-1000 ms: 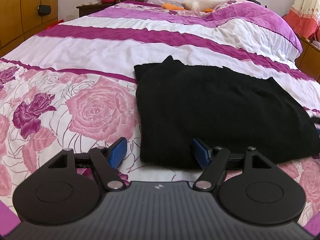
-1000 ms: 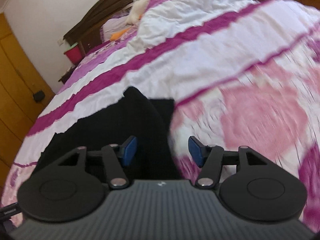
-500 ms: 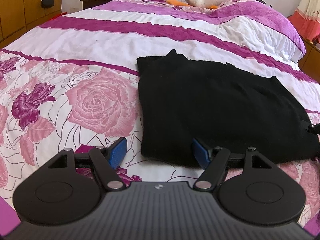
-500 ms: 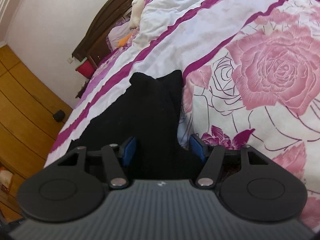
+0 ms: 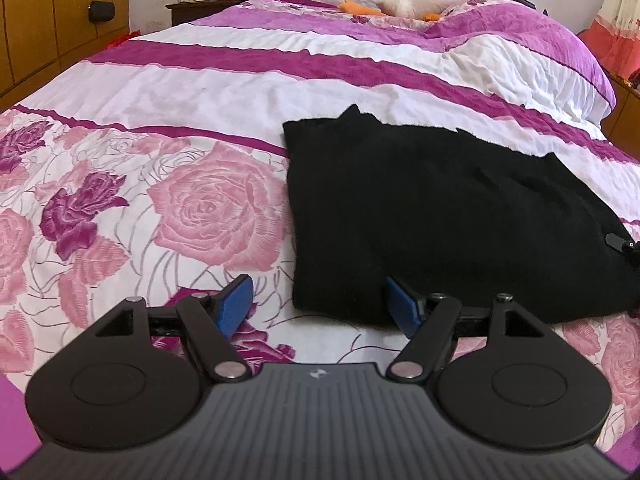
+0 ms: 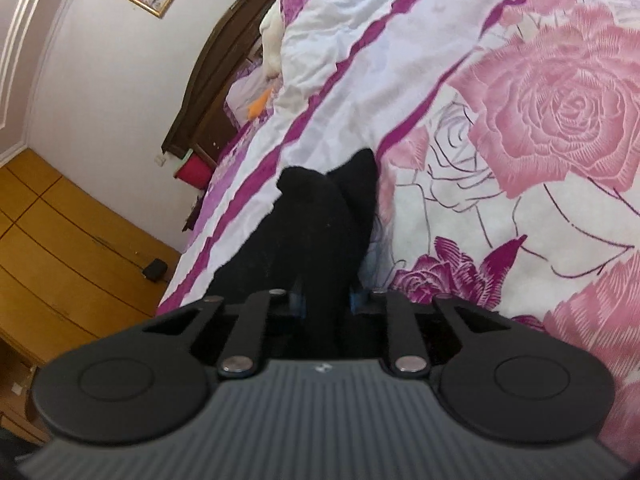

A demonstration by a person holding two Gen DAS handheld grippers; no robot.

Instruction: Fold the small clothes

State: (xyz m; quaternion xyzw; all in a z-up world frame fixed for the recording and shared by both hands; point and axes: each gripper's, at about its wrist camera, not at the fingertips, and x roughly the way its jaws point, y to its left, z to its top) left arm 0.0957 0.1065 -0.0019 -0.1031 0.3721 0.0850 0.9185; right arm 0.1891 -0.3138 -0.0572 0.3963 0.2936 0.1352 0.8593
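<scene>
Left wrist view: a black knit garment (image 5: pixel 448 216) lies flat on the rose-print bedspread (image 5: pixel 208 208), its long axis running across the bed, near the foot edge. The left gripper (image 5: pixel 318 304) hovers wide open, its right pad over the garment's near hem. Right wrist view: the right gripper (image 6: pixel 325 305) is closing on a bunched end of the cloth, apparently pinched already.

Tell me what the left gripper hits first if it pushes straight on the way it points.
Most likely the near left corner of the black garment, which already sits between the open left gripper fingers. It lies flat on the bedspread, so the fingers may meet bedspread too; depth is unclear.
</scene>
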